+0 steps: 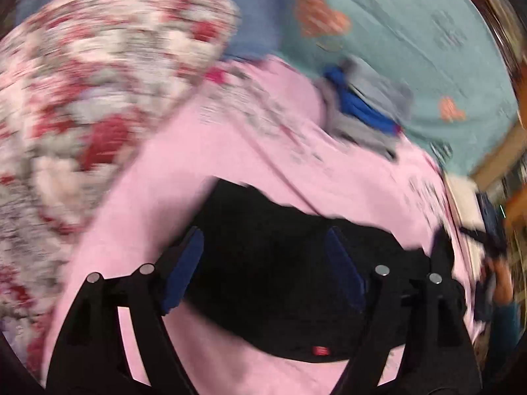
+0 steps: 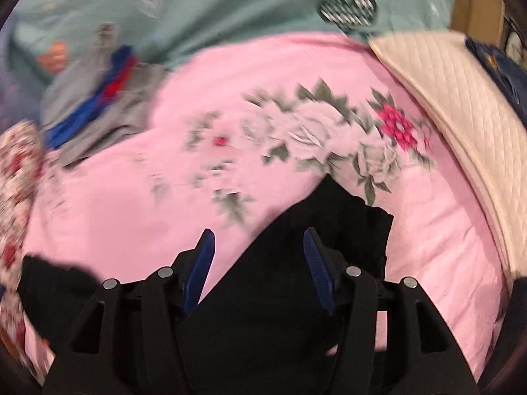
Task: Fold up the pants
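Observation:
The black pants (image 1: 280,263) lie on a pink flowered bedsheet (image 1: 230,151), a small red tag at their near edge. My left gripper (image 1: 263,243) is open above them, its blue pads (image 1: 187,263) spread wide, nothing held. In the right wrist view another part of the black pants (image 2: 296,263) runs up between the fingers to a folded point. My right gripper (image 2: 258,247) is open over it; its blue pads (image 2: 201,263) do not pinch the cloth. Both views are blurred by motion.
A red-and-white floral quilt (image 1: 82,98) bulges at the left. A grey and blue garment pile (image 1: 362,108) lies farther back on a teal sheet (image 1: 428,49). A cream quilted mattress edge (image 2: 444,105) runs along the right. A person's hand (image 1: 500,283) shows at the far right.

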Available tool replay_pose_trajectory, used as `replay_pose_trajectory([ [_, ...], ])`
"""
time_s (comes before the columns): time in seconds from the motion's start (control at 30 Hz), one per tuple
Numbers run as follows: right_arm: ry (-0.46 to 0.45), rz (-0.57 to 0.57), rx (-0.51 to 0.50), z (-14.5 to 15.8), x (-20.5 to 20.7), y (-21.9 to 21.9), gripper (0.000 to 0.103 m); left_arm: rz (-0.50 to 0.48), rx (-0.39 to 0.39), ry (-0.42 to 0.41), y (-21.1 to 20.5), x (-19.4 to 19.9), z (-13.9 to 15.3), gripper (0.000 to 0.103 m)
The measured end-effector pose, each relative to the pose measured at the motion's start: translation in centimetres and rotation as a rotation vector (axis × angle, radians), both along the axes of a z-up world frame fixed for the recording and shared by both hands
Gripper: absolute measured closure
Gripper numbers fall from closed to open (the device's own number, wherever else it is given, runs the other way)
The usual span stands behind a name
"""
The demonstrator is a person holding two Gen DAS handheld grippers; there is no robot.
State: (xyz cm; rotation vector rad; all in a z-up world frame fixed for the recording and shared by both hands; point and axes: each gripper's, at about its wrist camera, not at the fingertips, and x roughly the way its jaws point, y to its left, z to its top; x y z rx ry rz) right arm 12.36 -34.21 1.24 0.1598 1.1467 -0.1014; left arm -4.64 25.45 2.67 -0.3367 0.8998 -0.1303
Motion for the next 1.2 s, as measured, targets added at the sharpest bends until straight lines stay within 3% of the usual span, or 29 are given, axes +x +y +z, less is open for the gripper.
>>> replay_pose_trajectory([
  [0.13,0.062,-0.065,-0.098,-3.1,2.1,0.6,0.046,-0.27,0.103,0.079,-9.1,0.7,-3.9,0.024],
  [0.23,0.085,-0.083,-0.142,-4.3,2.7,0.4,0.05,-0.375,0.211,0.122,-12.5,0.3,-6.7,0.024],
  [0.3,0.071,-0.068,-0.166,-4.4,2.5,0.3,0.06,-0.404,0.266,0.177,-13.1,0.1,-9.0,0.024],
  [0.33,0.064,-0.057,-0.174,-4.1,2.1,0.0,0.075,-0.414,0.286,0.155,-13.0,-0.2,-9.2,0.024],
  [0.37,0.057,-0.054,-0.149,-3.8,1.8,-0.4,0.094,-0.424,0.294,0.141,-12.8,-0.7,-9.2,0.024],
  [0.4,0.05,-0.057,-0.1,-3.4,1.4,-1.0,0.099,-0.433,0.301,0.132,-12.7,-1.0,-9.2,0.024],
  [0.5,-0.048,-0.06,0.002,-0.5,-1.1,-2.9,0.099,-0.433,0.276,0.15,-12.0,-1.2,-9.3,0.024],
  [0.6,-0.189,-0.08,0.176,3.4,-5.3,-5.8,0.099,-0.435,0.263,0.175,-11.2,-0.5,-9.2,0.024],
  [0.8,-0.462,-0.176,0.422,9.0,-18.6,-13.2,0.099,-0.422,0.184,0.225,-9.0,-0.1,-8.9,0.024],
  [0.9,-0.478,-0.236,0.444,7.4,-24.6,-15.9,0.099,-0.414,0.147,0.239,-8.3,0.0,-8.7,0.024],
  [1.0,-0.371,-0.321,0.446,2.1,-28.3,-17.3,0.099,-0.413,0.162,0.243,-8.5,0.0,-8.7,0.024],
  [1.1,-0.318,-0.396,0.482,-2.4,-30.3,-18.2,0.099,-0.414,0.189,0.249,-9.0,0.1,-8.7,0.024],
  [1.2,-0.289,-0.417,0.502,-3.7,-30.8,-19.0,0.095,-0.413,0.188,0.256,-8.9,0.3,-8.7,0.024],
])
